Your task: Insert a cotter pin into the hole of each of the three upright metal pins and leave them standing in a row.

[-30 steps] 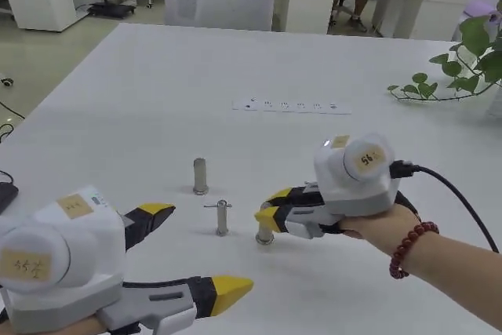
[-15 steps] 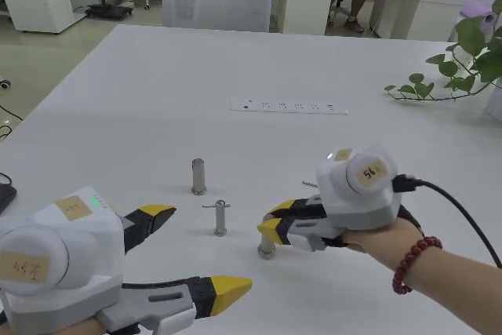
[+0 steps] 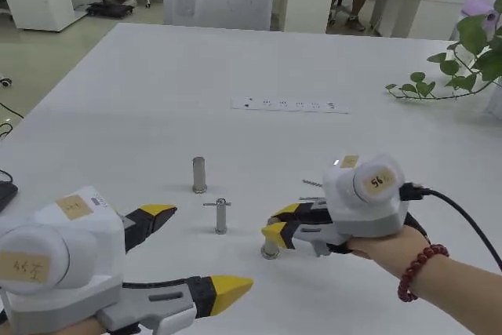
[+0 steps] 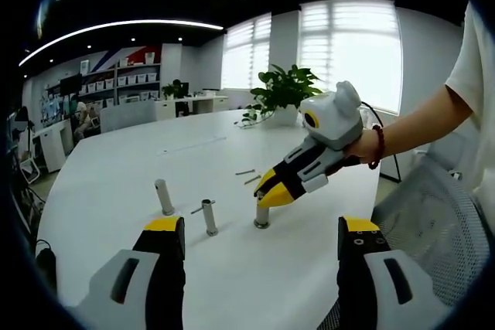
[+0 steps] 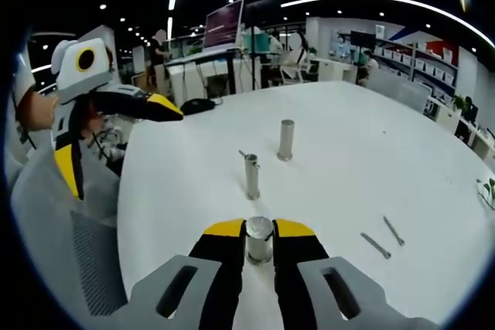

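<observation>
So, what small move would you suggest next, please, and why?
Probably send the open left gripper to a loose cotter pin: the right gripper grips the near pin, which shows none, while the middle pin already carries one.

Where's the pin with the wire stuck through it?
In the head view it's the middle pin, between the bare pin and the gripped pin in the right gripper.

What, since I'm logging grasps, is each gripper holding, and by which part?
The right gripper is shut on the nearest metal pin, clamping its upper end. The left gripper is open and holds nothing.
</observation>
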Available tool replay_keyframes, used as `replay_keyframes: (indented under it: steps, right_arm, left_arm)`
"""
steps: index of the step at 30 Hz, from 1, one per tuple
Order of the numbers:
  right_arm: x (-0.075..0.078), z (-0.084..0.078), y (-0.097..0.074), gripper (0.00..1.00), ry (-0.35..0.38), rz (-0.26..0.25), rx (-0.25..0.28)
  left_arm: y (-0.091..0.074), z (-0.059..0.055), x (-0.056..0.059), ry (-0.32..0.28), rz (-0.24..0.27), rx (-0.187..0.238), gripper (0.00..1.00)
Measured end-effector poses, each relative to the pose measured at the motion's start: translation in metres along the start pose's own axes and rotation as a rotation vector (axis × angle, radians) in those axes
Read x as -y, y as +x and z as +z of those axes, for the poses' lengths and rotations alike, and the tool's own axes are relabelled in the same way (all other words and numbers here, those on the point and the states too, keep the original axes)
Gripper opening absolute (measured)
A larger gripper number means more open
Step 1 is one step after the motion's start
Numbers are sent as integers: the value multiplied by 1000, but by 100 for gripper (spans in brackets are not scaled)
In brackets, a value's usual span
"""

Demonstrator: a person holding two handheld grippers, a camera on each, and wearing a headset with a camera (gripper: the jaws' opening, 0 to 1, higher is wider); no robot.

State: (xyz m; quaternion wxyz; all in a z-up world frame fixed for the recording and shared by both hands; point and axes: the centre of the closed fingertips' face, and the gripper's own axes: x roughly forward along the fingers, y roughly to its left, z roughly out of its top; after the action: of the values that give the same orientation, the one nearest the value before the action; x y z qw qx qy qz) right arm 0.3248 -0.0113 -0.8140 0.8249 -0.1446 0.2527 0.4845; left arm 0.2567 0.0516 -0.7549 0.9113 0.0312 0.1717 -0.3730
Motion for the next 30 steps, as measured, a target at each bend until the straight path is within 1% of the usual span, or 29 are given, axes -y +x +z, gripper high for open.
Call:
replay_keyframes:
  steps: [3,8,12,13,16,18,20,25,30]
  right_arm:
    - [-1,0,0,14,-11,-5,6]
    - [0,1,1,15,-4,-5,11]
    - [2,6,-2,18,25,-12,41]
    - [3,6,-3,18,38,-11,39]
    - [4,7,-5,21,37,-15,41]
    - [5,7,-8,22,54,-12,45]
    - [5,8,-10,23,70,-5,48]
    - [11,8,-19,24,82,-12,49]
    - [22,9,-28,24,88,-24,50]
  left_arm:
    - [0,-1,0,0,0,-2,80]
    - [-1,-1,0,0,2,-2,80]
    - [0,-1,-1,2,4,-3,79]
    - [0,-1,-1,0,5,-3,79]
    - [0,-1,-1,-2,7,-3,77]
    - [1,-2,-2,-3,15,-7,75]
    - [2,-3,-2,-10,12,-7,74]
    - [4,-5,0,-12,6,-10,73]
    - [6,-2,0,-13,4,-2,73]
